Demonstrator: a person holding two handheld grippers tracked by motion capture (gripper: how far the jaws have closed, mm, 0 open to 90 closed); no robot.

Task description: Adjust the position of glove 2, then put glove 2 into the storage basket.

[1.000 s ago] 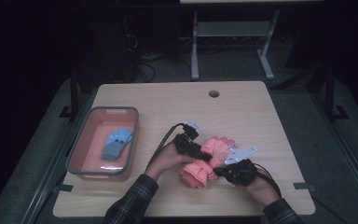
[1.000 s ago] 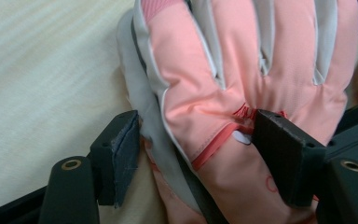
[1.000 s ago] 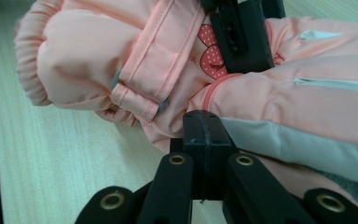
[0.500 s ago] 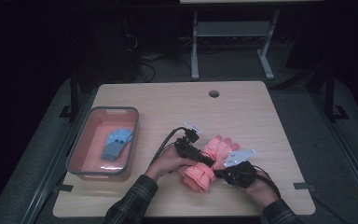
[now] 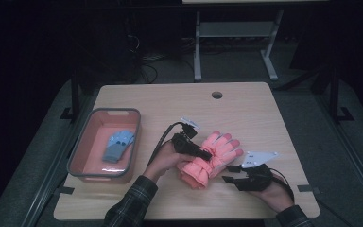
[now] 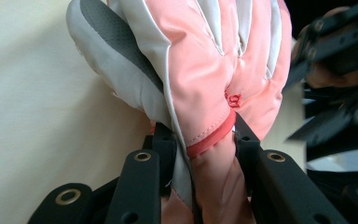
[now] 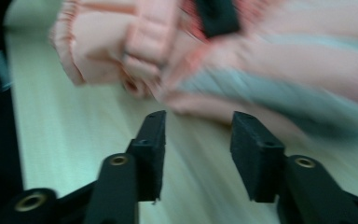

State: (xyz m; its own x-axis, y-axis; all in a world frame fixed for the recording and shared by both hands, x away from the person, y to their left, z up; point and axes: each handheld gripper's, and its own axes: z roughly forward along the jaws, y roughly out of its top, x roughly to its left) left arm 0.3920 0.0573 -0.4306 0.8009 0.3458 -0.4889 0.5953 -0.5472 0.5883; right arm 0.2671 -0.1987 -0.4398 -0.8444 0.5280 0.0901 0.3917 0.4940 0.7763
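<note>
Now our left gripper (image 6: 198, 140) has just been closing and clamps the pink glove (image 5: 208, 158) at its wrist, near the table's (image 5: 170, 101) front edge. Our right gripper (image 5: 231, 174), whose jaws have just been opening, has let go since a second ago and stands just beside the cuff, nothing between them. We judge the glove handed over, bound for the red bin (image 5: 80, 158) holding a blue glove (image 5: 117, 144).

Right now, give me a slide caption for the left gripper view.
Left gripper clamped on the wrist of a pink glove, its grey palm side turned toward the pale table.
</note>
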